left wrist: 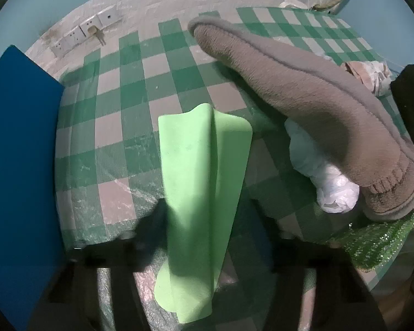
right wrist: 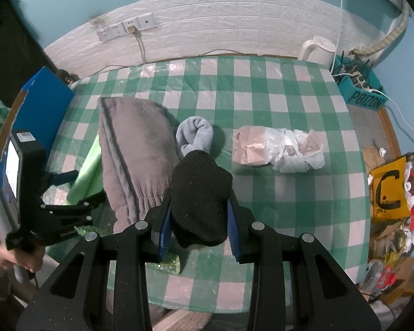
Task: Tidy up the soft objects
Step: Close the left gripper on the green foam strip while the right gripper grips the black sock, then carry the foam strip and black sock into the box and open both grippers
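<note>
My left gripper (left wrist: 198,215) is shut on a light green cloth (left wrist: 201,193), which hangs between its fingers above the green checked table (left wrist: 124,104); the gripper also shows in the right wrist view (right wrist: 77,193) with the green cloth (right wrist: 89,171). A folded grey towel (right wrist: 135,154) lies beside it; in the left wrist view it (left wrist: 303,102) fills the right side. My right gripper (right wrist: 200,215) is shut on a black sock (right wrist: 200,195). A light blue sock (right wrist: 196,135) lies rolled just beyond.
A blue box (right wrist: 41,104) stands at the table's left edge. A crumpled plastic bag with pink paper (right wrist: 278,149) lies at centre right. A green glitter sponge (right wrist: 165,264) sits near the front edge. A white kettle (right wrist: 317,49) and teal crate (right wrist: 361,88) stand at the back right.
</note>
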Tool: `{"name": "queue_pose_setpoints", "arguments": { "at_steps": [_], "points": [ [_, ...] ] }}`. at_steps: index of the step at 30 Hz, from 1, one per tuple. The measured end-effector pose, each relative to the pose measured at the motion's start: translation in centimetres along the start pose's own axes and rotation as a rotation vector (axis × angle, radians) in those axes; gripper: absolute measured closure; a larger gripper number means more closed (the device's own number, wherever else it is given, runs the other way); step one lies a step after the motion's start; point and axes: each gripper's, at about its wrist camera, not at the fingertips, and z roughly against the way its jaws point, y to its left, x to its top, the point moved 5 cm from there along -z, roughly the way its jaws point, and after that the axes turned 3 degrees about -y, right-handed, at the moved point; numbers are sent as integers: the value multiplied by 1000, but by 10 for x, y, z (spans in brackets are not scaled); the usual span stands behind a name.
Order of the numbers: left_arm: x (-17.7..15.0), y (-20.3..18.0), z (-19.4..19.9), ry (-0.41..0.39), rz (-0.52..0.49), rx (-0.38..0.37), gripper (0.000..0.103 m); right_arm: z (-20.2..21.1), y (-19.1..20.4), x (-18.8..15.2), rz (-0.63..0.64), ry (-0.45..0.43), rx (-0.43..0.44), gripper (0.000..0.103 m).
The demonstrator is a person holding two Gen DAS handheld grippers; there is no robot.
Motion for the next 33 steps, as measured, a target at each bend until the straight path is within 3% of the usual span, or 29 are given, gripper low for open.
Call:
{"name": "queue_pose_setpoints", "arguments": {
  "at_steps": [3,4,10,21,33],
  "points": [
    [0,0,2,0,10,-14,92,0,-1,0,-2,0,2,70],
    [1,1,2,3,14,-19,95,-1,-1,0,-3,0,3,70],
    [9,3,14,-24,36,-31,98,-1,0,1,-4,-2,4,70],
    [18,19,70,-113,89,-26,98,9,11,7,14,-29,26,70],
    [15,50,119,-186,172,-14,98,26,51,20,74,-66,89,70]
  ]
}}
